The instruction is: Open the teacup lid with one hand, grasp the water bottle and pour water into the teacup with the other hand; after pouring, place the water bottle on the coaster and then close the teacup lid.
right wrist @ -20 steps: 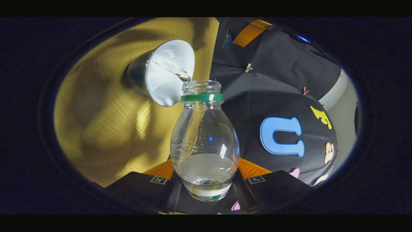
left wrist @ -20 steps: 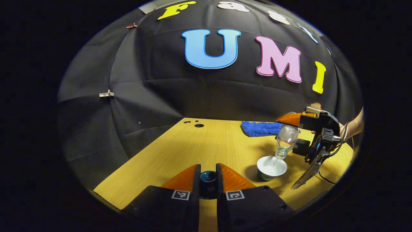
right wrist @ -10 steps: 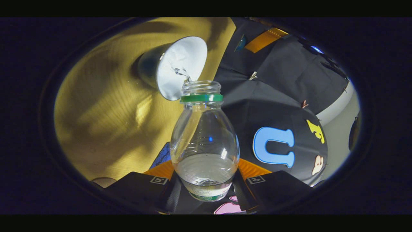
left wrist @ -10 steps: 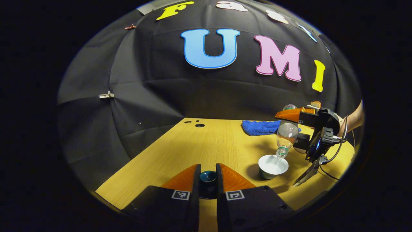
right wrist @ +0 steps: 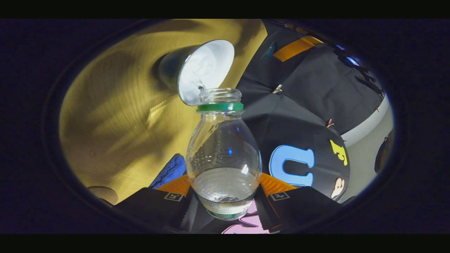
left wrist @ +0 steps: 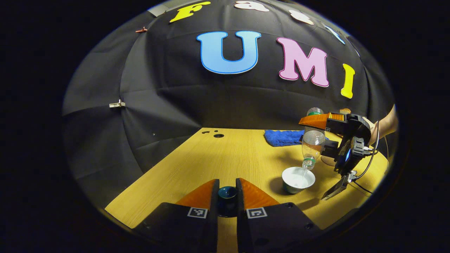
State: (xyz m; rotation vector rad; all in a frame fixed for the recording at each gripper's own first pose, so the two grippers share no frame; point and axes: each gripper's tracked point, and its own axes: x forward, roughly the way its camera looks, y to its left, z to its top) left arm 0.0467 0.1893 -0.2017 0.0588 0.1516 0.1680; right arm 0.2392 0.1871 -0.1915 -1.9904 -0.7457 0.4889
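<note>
Now right gripper (right wrist: 225,189) clamps tilted water bottle (right wrist: 223,154) mouth-down over open teacup (left wrist: 298,179); left gripper (left wrist: 227,196) pinches teacup lid (left wrist: 227,192) above table (left wrist: 197,165)

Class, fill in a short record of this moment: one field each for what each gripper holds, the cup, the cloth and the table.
left gripper: shut on the dark teal ceramic teacup lid
right gripper: shut on the clear plastic water bottle, tipped mouth down
white-lined teacup: uncovered, directly under the bottle's mouth
blue folded cloth: at the table's far side
light wooden table: bears cup and cloth
</note>
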